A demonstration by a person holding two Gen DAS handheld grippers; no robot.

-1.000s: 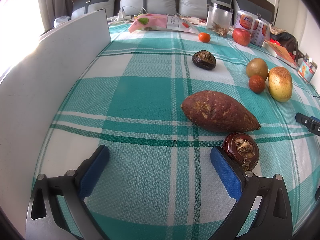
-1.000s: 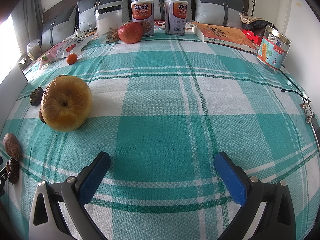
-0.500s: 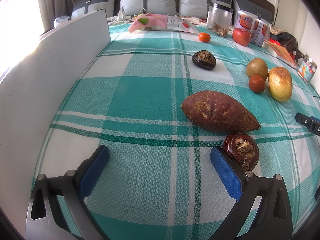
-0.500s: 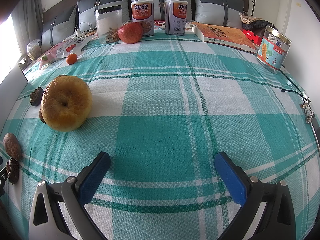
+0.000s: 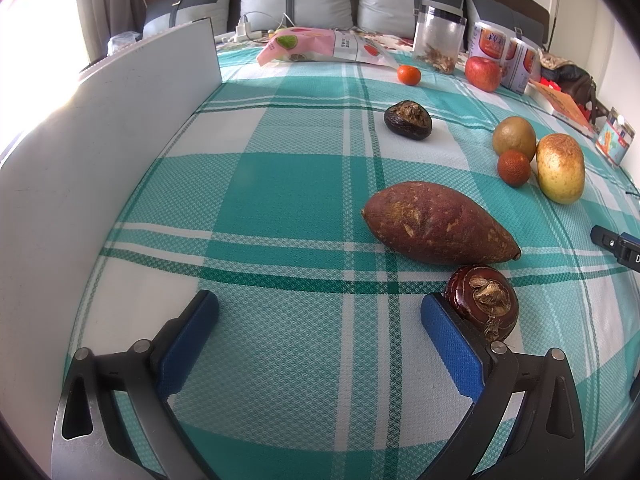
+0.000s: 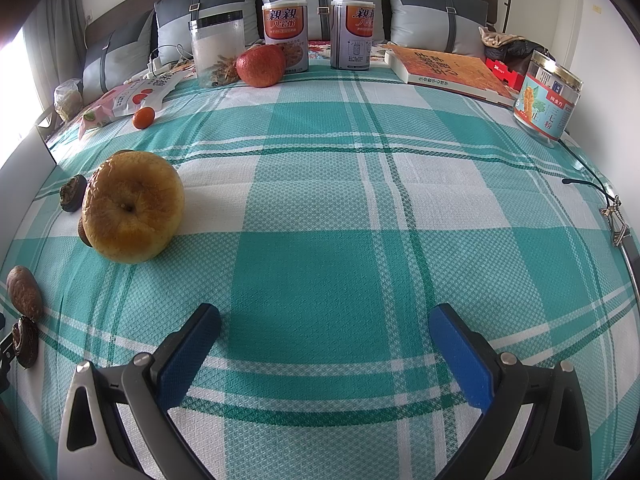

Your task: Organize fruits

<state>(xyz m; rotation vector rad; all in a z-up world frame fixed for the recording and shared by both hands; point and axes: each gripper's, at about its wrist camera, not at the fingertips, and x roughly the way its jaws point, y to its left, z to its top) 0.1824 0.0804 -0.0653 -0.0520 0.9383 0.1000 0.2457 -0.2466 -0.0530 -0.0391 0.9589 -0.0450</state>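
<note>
Left gripper point(image 5: 320, 322) we've got spread wide, gripping nothing, water chestnut point(image 5: 482, 307) touching its right finger; right gripper point(image 6: 325, 330) also wide, empty, yellow apple point(image 6: 132, 206) off left.

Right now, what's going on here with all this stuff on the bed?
Nothing is being held. The left gripper and the right gripper are both open, low over the plaid bedspread. A dark round fruit sits beside the left gripper's finger, with a sweet potato just beyond it.
</note>
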